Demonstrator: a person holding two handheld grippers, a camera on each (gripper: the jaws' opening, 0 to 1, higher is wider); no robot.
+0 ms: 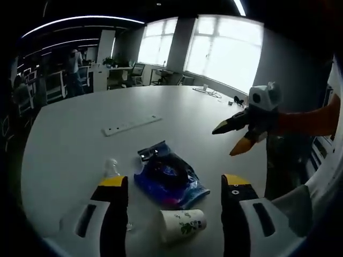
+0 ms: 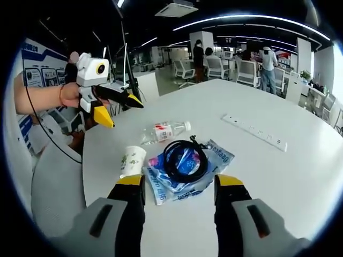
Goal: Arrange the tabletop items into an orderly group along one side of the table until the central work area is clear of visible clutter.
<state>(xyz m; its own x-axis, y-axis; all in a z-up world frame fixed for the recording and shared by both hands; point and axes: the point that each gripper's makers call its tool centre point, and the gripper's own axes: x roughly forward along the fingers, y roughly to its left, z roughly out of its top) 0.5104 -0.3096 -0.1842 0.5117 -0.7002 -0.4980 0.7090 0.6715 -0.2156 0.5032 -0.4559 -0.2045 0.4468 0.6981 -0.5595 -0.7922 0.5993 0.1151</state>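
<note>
1. My left gripper [image 1: 174, 184] has its fingers spread wide with nothing between them; my right gripper [image 2: 179, 184] is likewise wide open and empty. Both hover above the white desk [image 1: 69, 144].
2. The clutter sits in one cluster just ahead of both grippers: a blue plastic bag [image 2: 214, 158] with a coiled black cable [image 2: 185, 159] lying on top, a paper cup [image 2: 131, 160] tipped on its side at the bag's 9 o'clock in the right gripper view, and a clear plastic bottle [image 2: 165, 131] lying flat at about 11 o'clock.
3. Handling, as I judge it: the cup is light and will crush, so I'd pinch it gently across the body. The bottle looks empty and may roll; take it at mid-body. The bag is soft and slippery, best pinched at a corner. The cable is floppy; grip through the coil.
4. The right gripper view shows the bottle's red label; in the left gripper view the bottle [image 1: 111, 168] sits half hidden behind my left finger.
5. A white power strip [image 1: 131, 125] lies well apart, at 12 o'clock beyond the cluster.
</note>
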